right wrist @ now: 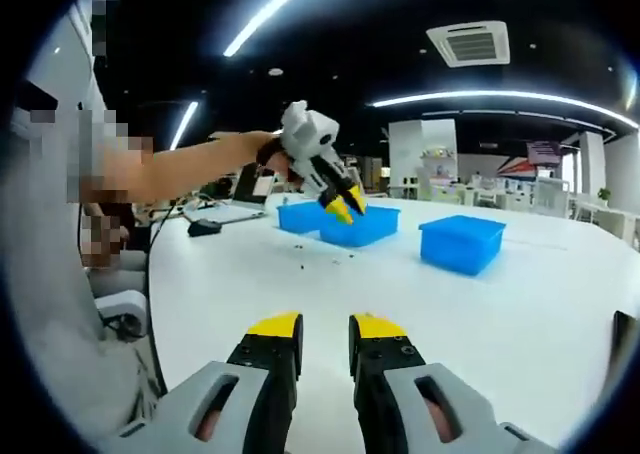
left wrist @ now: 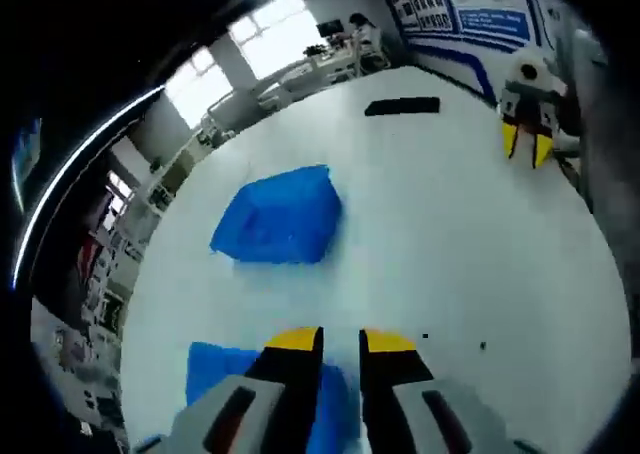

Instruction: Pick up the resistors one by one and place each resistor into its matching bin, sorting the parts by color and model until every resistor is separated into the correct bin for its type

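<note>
A few tiny dark resistors lie scattered on the white worktop, just this side of the blue bins, well ahead of the right gripper. That gripper hovers with its yellow-tipped jaws a narrow gap apart, holding nothing. The left gripper, on an outstretched arm, hangs above the nearest bins; in its own view its jaws are slightly parted and empty, with one bin ahead, another right beneath its tips, and two specks to its right.
</note>
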